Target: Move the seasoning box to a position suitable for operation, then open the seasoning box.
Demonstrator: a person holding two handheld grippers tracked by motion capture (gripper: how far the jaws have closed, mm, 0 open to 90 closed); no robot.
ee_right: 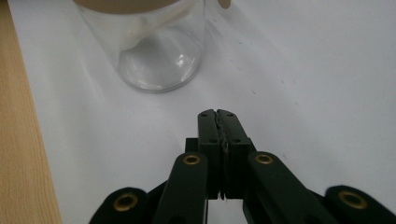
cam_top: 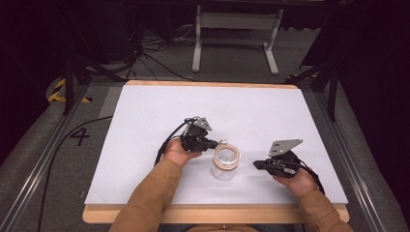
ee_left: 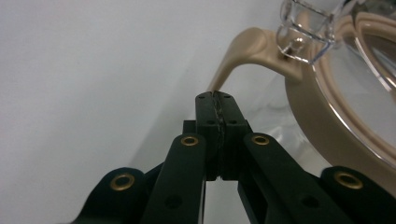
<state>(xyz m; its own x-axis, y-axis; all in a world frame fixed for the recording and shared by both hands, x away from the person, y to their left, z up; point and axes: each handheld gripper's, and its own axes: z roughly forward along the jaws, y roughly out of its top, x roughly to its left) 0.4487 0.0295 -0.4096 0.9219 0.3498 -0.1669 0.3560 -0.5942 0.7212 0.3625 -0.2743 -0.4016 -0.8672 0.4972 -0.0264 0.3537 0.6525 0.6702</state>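
A clear glass jar (cam_top: 224, 169) with a beige lid ring (cam_top: 226, 156) stands on the white tabletop (cam_top: 193, 106), near the front middle. My left gripper (cam_top: 214, 143) is at the jar's left rim, jaws shut. In the left gripper view its tips (ee_left: 215, 94) meet the end of the lid's beige tab (ee_left: 247, 46); whether the tab is nipped I cannot tell. A clear hinge piece (ee_left: 306, 32) sits on the lid ring (ee_left: 317, 121). My right gripper (cam_top: 256, 165) rests to the jar's right, shut and empty. In its own view that gripper (ee_right: 216, 112) points at the jar (ee_right: 159, 60) from a short way off.
The white sheet lies on a wooden board whose edge (ee_right: 18, 140) runs along the front. Metal rails (cam_top: 43, 159) flank the table. Cables (cam_top: 154, 48) and a white stand (cam_top: 237, 21) are on the floor beyond the far edge.
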